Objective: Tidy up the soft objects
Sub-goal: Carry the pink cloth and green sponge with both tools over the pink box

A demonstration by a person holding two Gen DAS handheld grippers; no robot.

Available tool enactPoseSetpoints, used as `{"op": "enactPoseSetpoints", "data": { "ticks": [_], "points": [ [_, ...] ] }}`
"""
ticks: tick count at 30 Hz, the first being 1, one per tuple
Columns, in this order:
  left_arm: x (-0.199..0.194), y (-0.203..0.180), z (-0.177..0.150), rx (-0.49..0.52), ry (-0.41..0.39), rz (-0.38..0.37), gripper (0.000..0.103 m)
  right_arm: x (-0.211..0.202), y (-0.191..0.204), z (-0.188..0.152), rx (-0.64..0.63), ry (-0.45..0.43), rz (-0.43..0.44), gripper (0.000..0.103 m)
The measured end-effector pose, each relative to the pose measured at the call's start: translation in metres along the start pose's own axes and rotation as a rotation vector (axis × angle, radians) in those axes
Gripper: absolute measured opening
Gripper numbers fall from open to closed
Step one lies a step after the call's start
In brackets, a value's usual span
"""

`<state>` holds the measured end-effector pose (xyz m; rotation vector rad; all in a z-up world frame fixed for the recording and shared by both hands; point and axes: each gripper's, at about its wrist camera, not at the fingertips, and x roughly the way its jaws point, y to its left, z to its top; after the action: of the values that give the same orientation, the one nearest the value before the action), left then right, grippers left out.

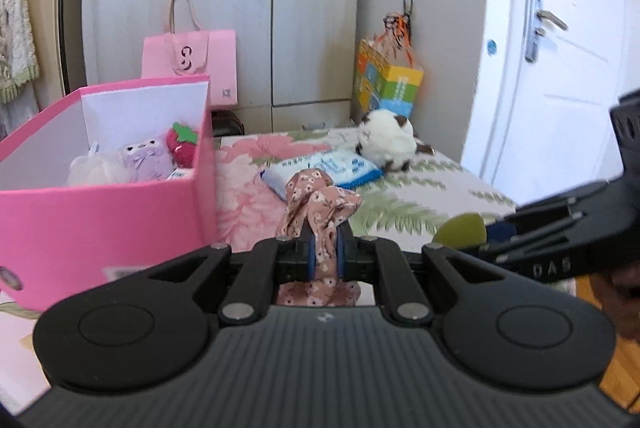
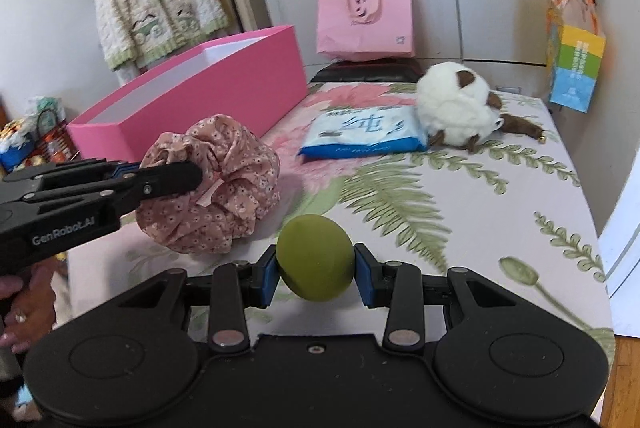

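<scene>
Both grippers are clamped on cargo. Left gripper point(image 1: 325, 248) has its blue pads drawn nearly together on a fold of the floral fabric cap point(image 1: 320, 206); in the right wrist view the same gripper point(image 2: 188, 172) enters from the left edge, with the gathered cap point(image 2: 224, 188) bulging around and below its tip, clear of the bedspread. Right gripper point(image 2: 316, 274) is closed on the green ball point(image 2: 315, 259), one pad on each side, at lower centre of its own view.

The pink storage box point(image 1: 100, 216) occupies the left of the left wrist view and already contains a purple plush point(image 1: 146, 160), a strawberry toy point(image 1: 182, 144) and a white mesh puff point(image 1: 90, 168). A blue-and-white soft packet point(image 2: 362, 130) and a white-and-brown plush point(image 2: 456, 108) lie on the floral bedspread point(image 2: 500, 212), touching each other, at upper centre-right of the right wrist view.

Hazards from this state (judged, not observed):

1. Cap slip. Only a thin fold is pinched, so a quick swing toward the box could pull the fabric out.
2. Ball ejection. Flat pads on a round, yielding surface hold poorly; a tilt or jolt may squeeze it out, and it would roll across the bed.
3. Rim strike. A low approach could catch the near box wall and shift the box.
4. Gripper collision. The two tools are near each other.
</scene>
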<state>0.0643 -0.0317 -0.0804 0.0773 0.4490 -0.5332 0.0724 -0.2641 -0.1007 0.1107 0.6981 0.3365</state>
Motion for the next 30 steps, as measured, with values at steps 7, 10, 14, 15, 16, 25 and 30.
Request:
{"op": "enactPoseSetpoints", "data": {
  "ticks": [7,10,14,15,16,25,30],
  "points": [
    [-0.036,0.022,0.006,0.000,0.118,-0.091,0.009,-0.011,0.020,0.001,-0.008,0.064,0.100,0.044],
    [-0.052,0.032,0.015,-0.001,0.153,-0.116,0.009,-0.016,0.033,0.007,-0.023,0.095,0.185,0.044],
    [-0.073,0.044,0.026,0.019,0.148,-0.129,0.009,-0.022,0.055,0.020,-0.082,0.091,0.253,0.044],
    [-0.079,0.047,0.027,0.030,0.137,-0.108,0.009,-0.022,0.062,0.023,-0.101,0.086,0.275,0.044],
    [-0.083,0.049,0.028,0.036,0.124,-0.092,0.009,-0.022,0.069,0.026,-0.118,0.084,0.294,0.044],
    [-0.118,0.078,0.066,0.031,0.043,-0.073,0.009,-0.013,0.122,0.071,-0.238,0.020,0.380,0.044],
    [-0.122,0.086,0.098,0.089,0.002,-0.041,0.009,-0.010,0.142,0.113,-0.283,-0.052,0.388,0.044]
  ]
}}
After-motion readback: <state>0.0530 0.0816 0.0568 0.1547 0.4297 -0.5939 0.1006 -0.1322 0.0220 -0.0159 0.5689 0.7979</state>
